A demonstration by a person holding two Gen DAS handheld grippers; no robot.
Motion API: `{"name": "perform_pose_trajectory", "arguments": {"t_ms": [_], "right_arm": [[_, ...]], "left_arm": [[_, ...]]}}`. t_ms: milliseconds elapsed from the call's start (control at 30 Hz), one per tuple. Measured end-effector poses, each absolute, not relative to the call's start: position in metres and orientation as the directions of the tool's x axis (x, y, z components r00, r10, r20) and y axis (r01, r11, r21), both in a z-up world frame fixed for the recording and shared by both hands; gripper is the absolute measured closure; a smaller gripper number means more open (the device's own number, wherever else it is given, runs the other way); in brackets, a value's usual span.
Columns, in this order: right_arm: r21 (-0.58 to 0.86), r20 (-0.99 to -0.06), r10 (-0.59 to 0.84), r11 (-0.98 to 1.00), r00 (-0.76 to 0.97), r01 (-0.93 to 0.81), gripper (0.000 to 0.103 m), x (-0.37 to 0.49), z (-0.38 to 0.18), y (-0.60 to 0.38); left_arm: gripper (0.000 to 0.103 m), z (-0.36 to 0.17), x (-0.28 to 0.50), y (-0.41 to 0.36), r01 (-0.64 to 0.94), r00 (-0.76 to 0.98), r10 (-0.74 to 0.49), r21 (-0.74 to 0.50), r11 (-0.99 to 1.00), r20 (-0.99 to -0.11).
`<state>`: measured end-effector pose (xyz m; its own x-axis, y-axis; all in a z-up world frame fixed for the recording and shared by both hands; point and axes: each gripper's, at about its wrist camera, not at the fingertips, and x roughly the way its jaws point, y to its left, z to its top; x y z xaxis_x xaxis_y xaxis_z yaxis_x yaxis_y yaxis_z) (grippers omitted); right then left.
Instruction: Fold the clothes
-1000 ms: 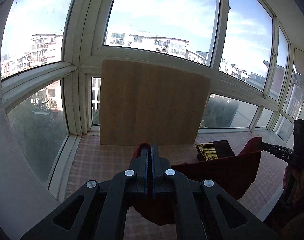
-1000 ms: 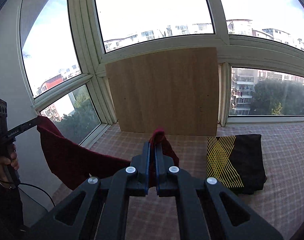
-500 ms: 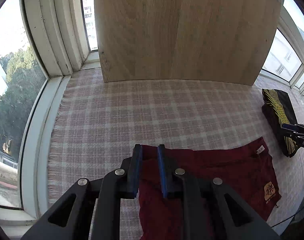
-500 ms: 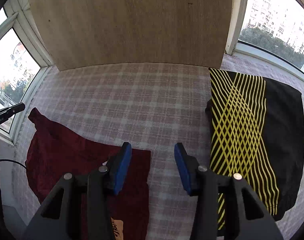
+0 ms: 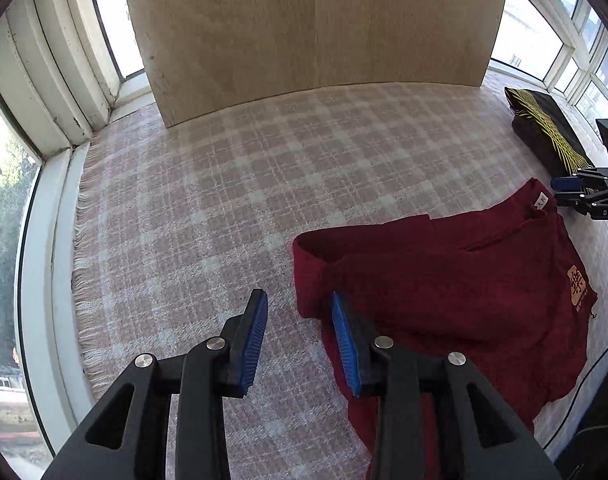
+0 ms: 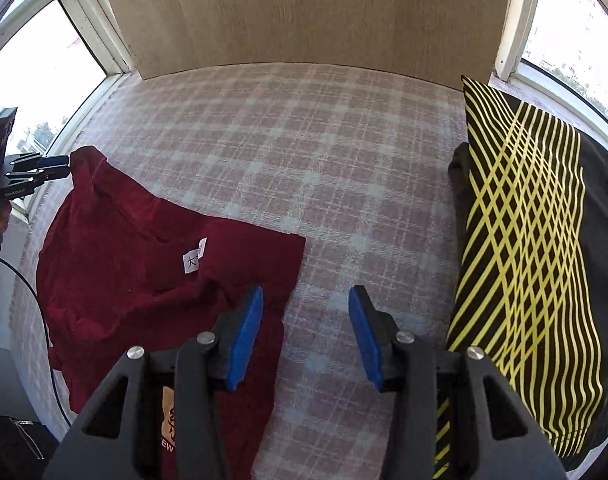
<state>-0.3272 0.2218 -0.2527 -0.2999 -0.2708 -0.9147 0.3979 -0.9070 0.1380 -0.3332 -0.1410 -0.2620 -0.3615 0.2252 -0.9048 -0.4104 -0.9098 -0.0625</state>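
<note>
A dark red T-shirt (image 5: 456, 292) lies spread but rumpled on the pink checked cloth (image 5: 231, 184); it also shows in the right wrist view (image 6: 143, 280), with a white neck label and an orange print. My left gripper (image 5: 299, 336) is open and empty, just above the shirt's left edge. My right gripper (image 6: 306, 328) is open and empty, above the shirt's right edge. Each gripper shows small at the edge of the other's view, the right one (image 5: 576, 192) and the left one (image 6: 43, 168).
A folded black garment with yellow lines (image 6: 532, 248) lies at the right on the cloth, also seen in the left wrist view (image 5: 544, 136). A wooden board (image 5: 316, 28) stands at the back against the windows. White window frames (image 5: 43, 88) bound the left.
Both grippers held the red shirt up in the air, then lowered it onto the cloth and let go. Both jaws have opened wider since half a second ago.
</note>
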Motion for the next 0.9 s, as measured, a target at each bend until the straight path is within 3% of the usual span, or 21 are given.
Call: {"name": "perform_pose_trajectory", "arguments": {"t_ms": [100,167,333,500,900], "right_arm": [[0.131,-0.914,-0.274,-0.898,-0.301,0.420,0.059,-0.322,-0.254,0.218],[0.141,-0.913,-0.283,-0.895,-0.293,0.424,0.059,-0.323,-0.256,0.220],[0.166,-0.912,-0.303,-0.889,-0.278,0.427,0.059,-0.326,-0.258,0.222],[0.188,-0.898,-0.334,-0.880,-0.286,0.437,0.059,-0.336,-0.253,0.215],[0.090,-0.945,-0.234,-0.859,-0.230,0.504,0.059,-0.348,-0.262,0.177]], "left_arm": [[0.073,-0.266,-0.345,-0.132,-0.443,-0.339,0.258,-0.088,-0.892,-0.905],[0.087,-0.269,-0.348,-0.125,-0.466,-0.311,0.262,-0.093,-0.880,-0.913],[0.093,-0.263,-0.343,-0.120,-0.477,-0.323,0.265,-0.086,-0.875,-0.909],[0.093,-0.253,-0.334,-0.119,-0.476,-0.327,0.258,-0.077,-0.876,-0.909],[0.093,-0.252,-0.326,-0.123,-0.470,-0.335,0.262,-0.081,-0.879,-0.905]]}}
